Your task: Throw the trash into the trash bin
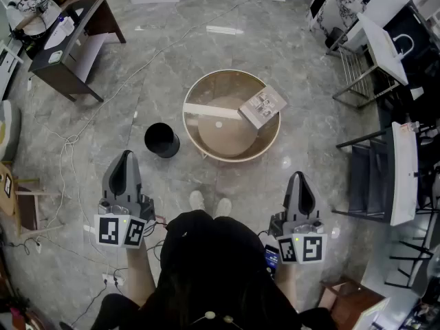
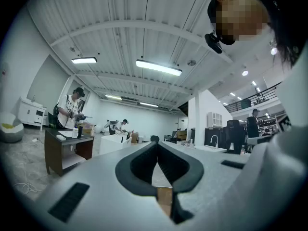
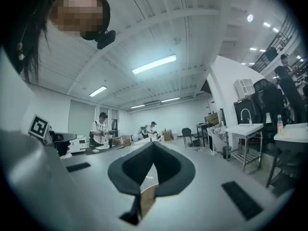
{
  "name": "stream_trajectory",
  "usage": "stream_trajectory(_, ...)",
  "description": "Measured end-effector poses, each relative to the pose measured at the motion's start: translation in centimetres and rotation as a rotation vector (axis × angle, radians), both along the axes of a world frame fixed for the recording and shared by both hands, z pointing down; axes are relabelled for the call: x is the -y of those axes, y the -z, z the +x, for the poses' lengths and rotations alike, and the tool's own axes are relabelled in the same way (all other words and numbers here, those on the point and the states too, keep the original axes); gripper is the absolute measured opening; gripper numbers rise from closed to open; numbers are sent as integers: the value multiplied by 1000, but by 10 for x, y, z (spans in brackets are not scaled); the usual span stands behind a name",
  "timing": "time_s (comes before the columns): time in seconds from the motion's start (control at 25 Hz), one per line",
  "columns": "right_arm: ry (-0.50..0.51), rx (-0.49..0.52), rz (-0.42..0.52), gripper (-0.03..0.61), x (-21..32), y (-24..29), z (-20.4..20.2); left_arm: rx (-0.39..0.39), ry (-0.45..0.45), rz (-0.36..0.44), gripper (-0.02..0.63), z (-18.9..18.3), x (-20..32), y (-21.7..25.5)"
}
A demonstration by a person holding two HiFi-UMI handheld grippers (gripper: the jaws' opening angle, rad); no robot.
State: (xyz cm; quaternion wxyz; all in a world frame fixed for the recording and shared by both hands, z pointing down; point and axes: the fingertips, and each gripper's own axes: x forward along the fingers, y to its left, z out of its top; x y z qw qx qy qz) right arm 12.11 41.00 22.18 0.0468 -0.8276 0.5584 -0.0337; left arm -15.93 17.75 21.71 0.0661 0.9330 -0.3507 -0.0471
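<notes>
In the head view the left gripper and the right gripper are held level, side by side and well apart, both pointing ahead at a round table with a raised rim. The trash lies on that table, well ahead of both grippers and touched by neither: a flat grey packet on the far right of the table, nearer the right gripper's line, and a white strip just left of it. The black trash bin stands on the floor just left of the table, ahead of the left gripper and slightly to its right. In the left gripper view the left gripper has its jaws pressed together with nothing between them; beyond them a person stands at a dark desk. In the right gripper view the right gripper is likewise closed and empty, with a white sink stand at the right. Neither gripper view shows the bin or the trash; only the head view does.
</notes>
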Motion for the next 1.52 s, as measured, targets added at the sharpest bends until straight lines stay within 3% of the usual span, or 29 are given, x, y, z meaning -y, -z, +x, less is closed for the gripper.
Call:
stream_trajectory(0.44,13,-4,-16,2,18,-1,-22,-21,26,-26,6,-27,20,-7)
stream_trajectory(0.72,41,7,-62,3,30,-24,-43,-37,-23,-53,6,-33,32,-28)
stream_trajectory(0.84,80,0,-137,10,41,-43,-53,-15,-87,-60,8,-27,29,-37)
stream_trajectory(0.96,141,7,-204,119,60,-60,-59,15,-130,-83,8,-20,28,-50)
stream_trajectory(1.12,207,-48,-303,184,92,-80,-56,47,-153,-117,19,-6,39,-64)
stream_trajectory(1.24,274,-95,-458,240,113,-127,-45,55,-174,-156,133,13,53,-72)
stream_trajectory(1.4,374,-130,-693,267,148,-214,-25,30,-166,-253,150,45,82,-93)
stream_trajectory(1.52,446,-211,-867,287,176,-277,-7,70,-177,-337,150,75,105,-132)
